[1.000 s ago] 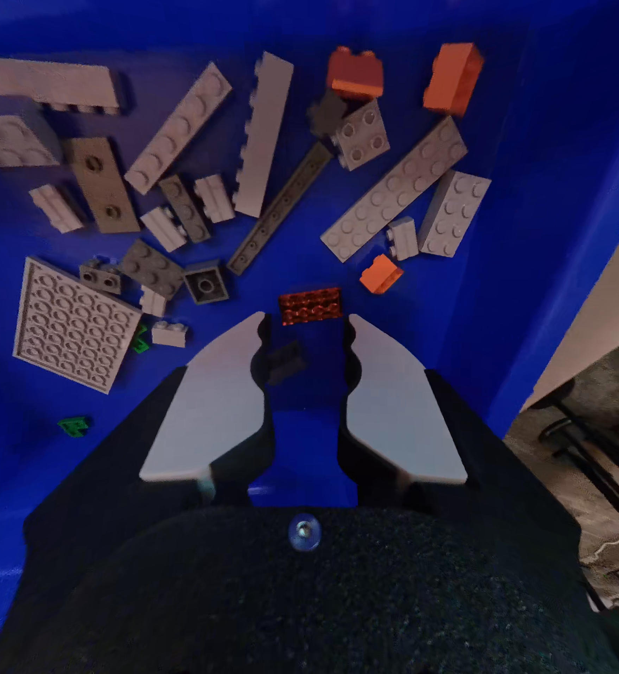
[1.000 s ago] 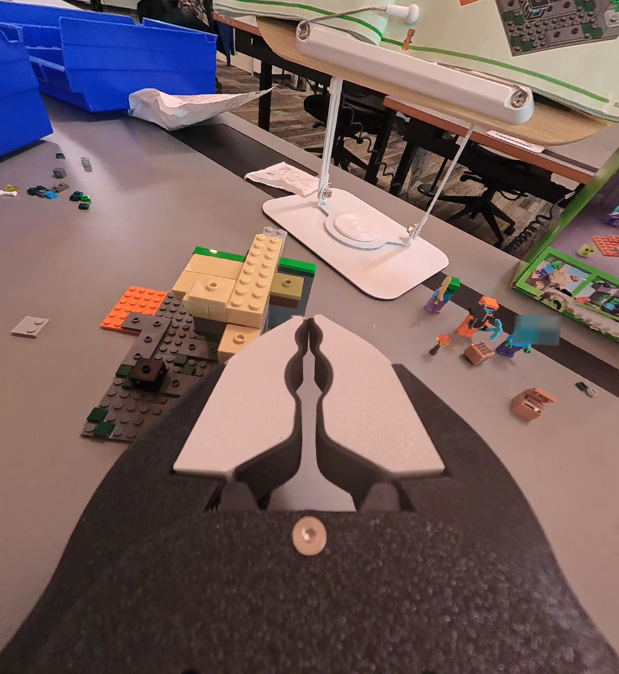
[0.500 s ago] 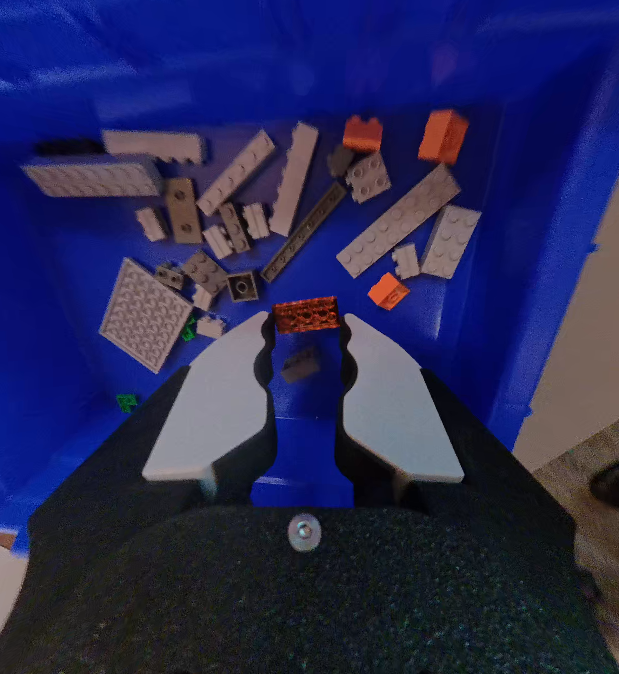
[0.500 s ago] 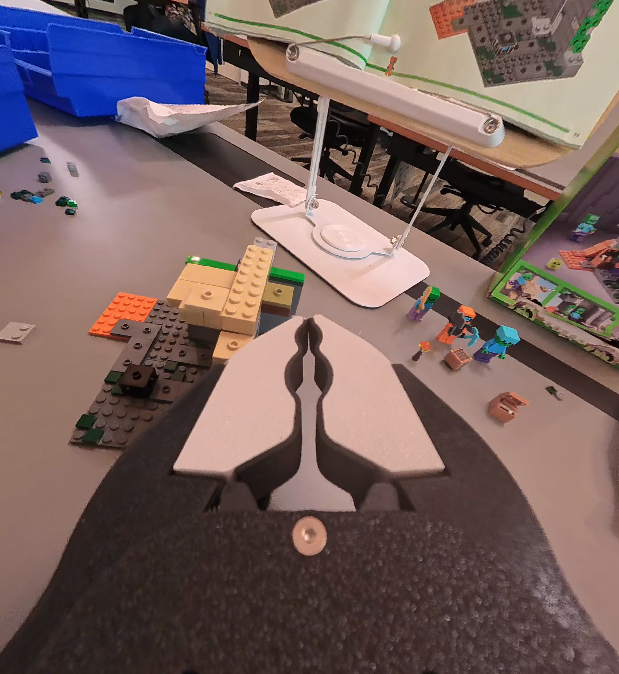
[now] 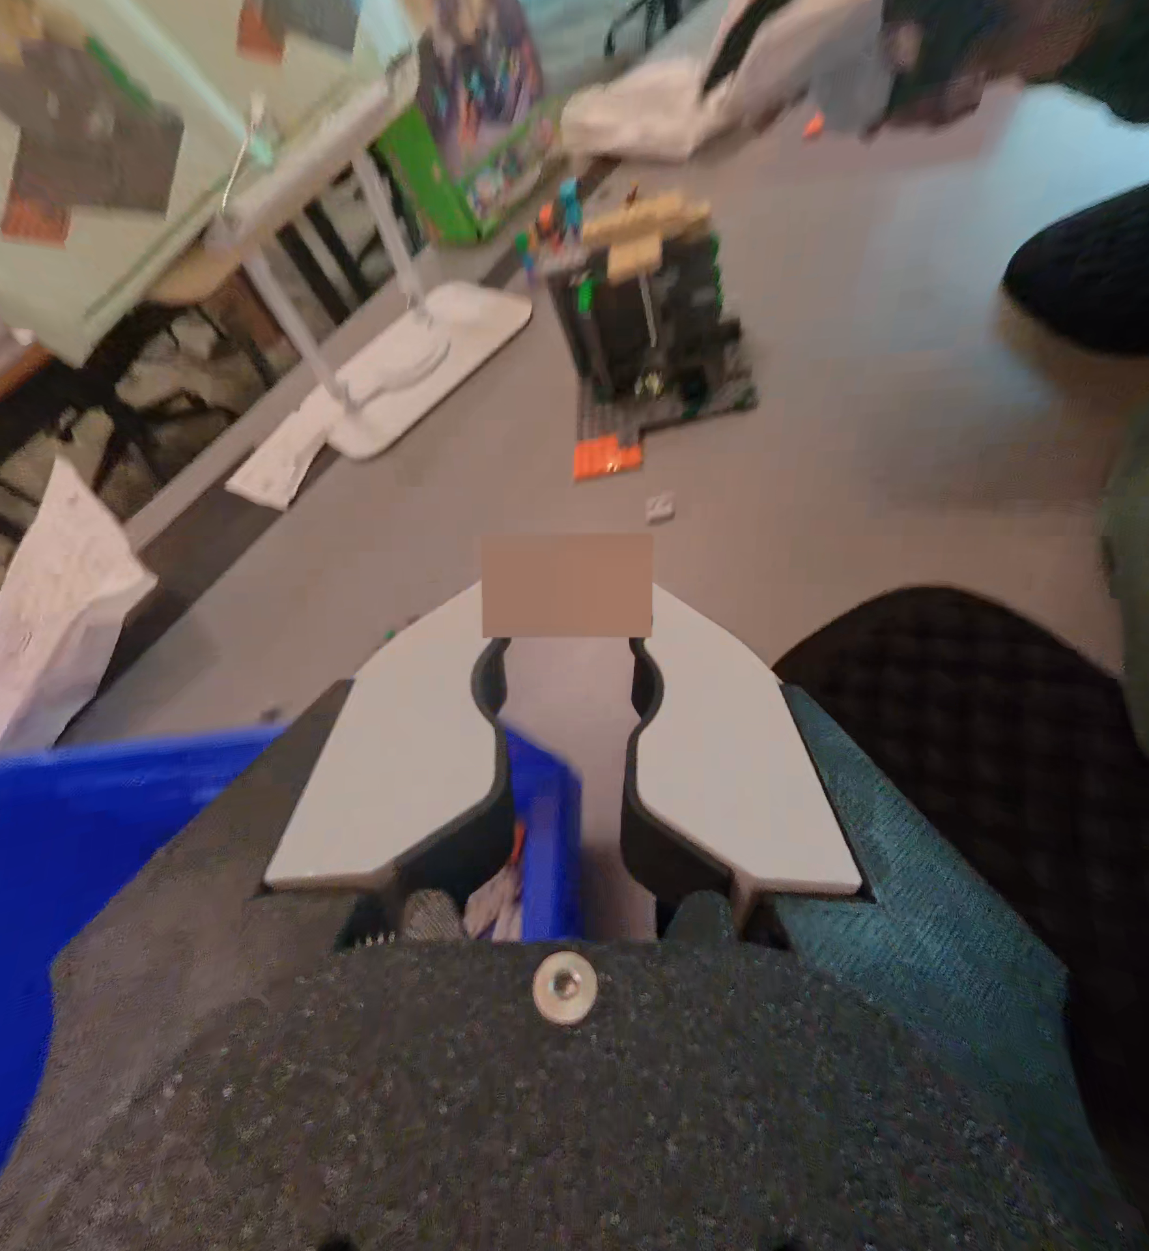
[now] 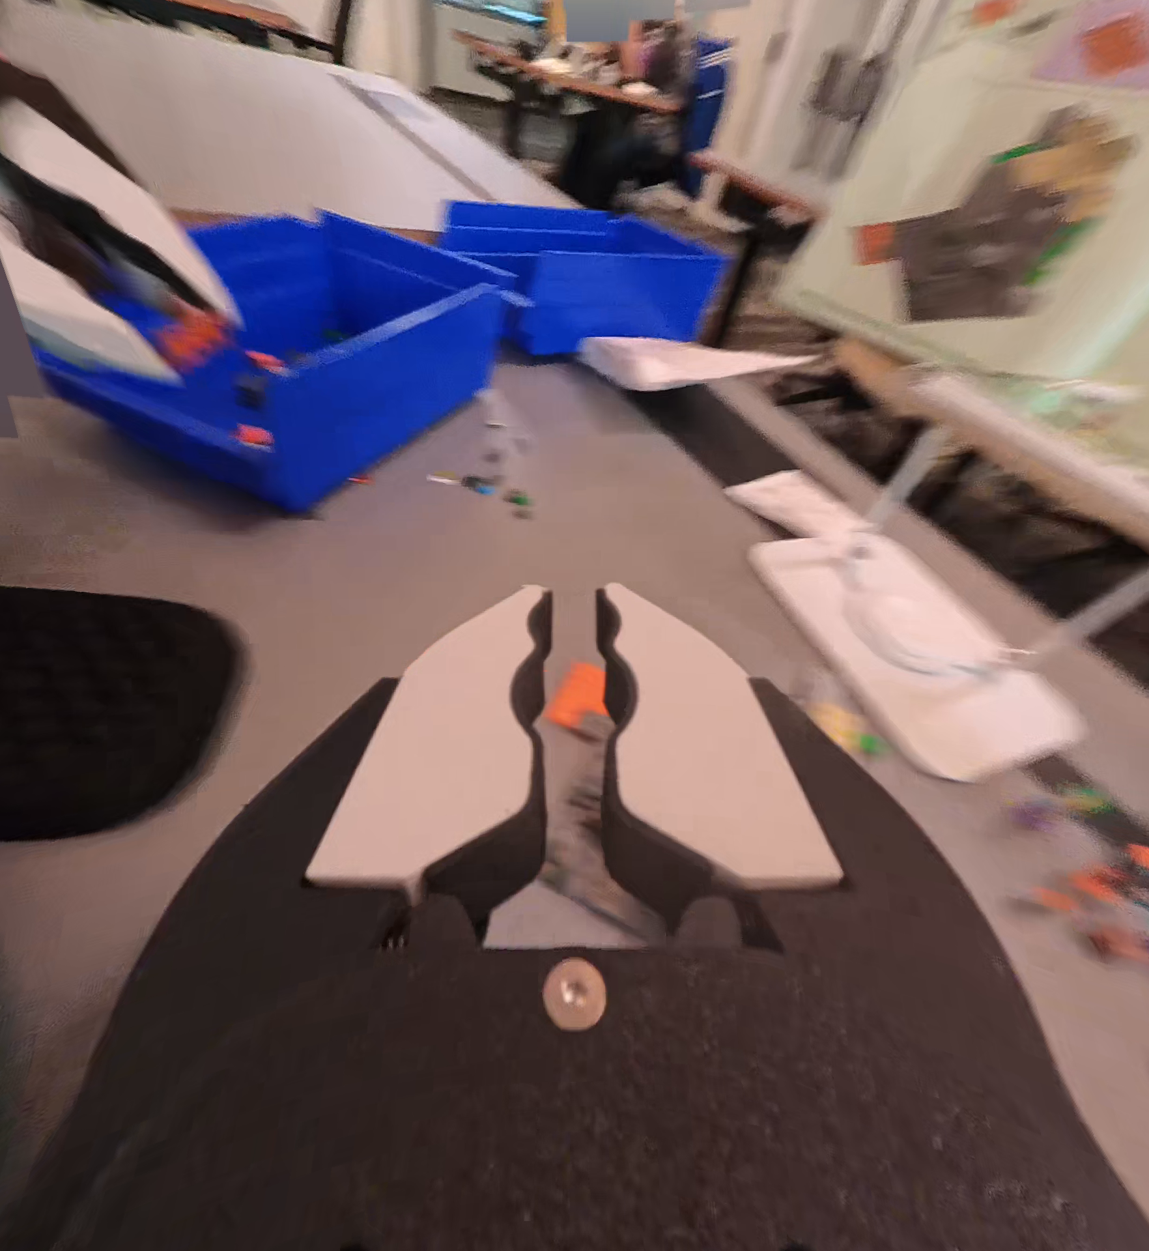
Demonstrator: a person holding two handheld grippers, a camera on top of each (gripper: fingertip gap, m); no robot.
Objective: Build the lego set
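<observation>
My left gripper (image 5: 566, 609) is shut on a translucent orange brick and is over the near corner of the blue bin (image 5: 84, 846), pointing at the build. The brick is hidden in the left wrist view. The right wrist view shows it (image 6: 186, 342) between the left gripper's fingers (image 6: 105, 203). The part-built set (image 5: 653, 318) stands ahead on the grey table, with dark plates, tan bricks on top and an orange plate (image 5: 607, 460) at its near corner. My right gripper (image 6: 568, 592) is open by a narrow gap and empty, above the build's orange plate (image 6: 575, 694).
A white stand base (image 5: 423, 365) with the instruction booklet (image 5: 51, 135) is left of the build. More blue bins (image 6: 592, 284) stand behind. Small loose pieces (image 6: 484, 480), a grey plate (image 5: 660, 508), minifigures (image 6: 1133, 900), crumpled paper (image 5: 51, 596) and the set's box (image 5: 463, 135) lie around. Both views are blurred. Spacing between my two grippers at the tips: around 20 centimeters. My right gripper is the nearer one to the part-built set (image 5: 653, 318): about 15 centimeters, against 35 centimeters.
My left gripper rose out of the bin with the orange brick and swung towards the build. My right gripper turned left towards the bins, and its jaws parted a little.
</observation>
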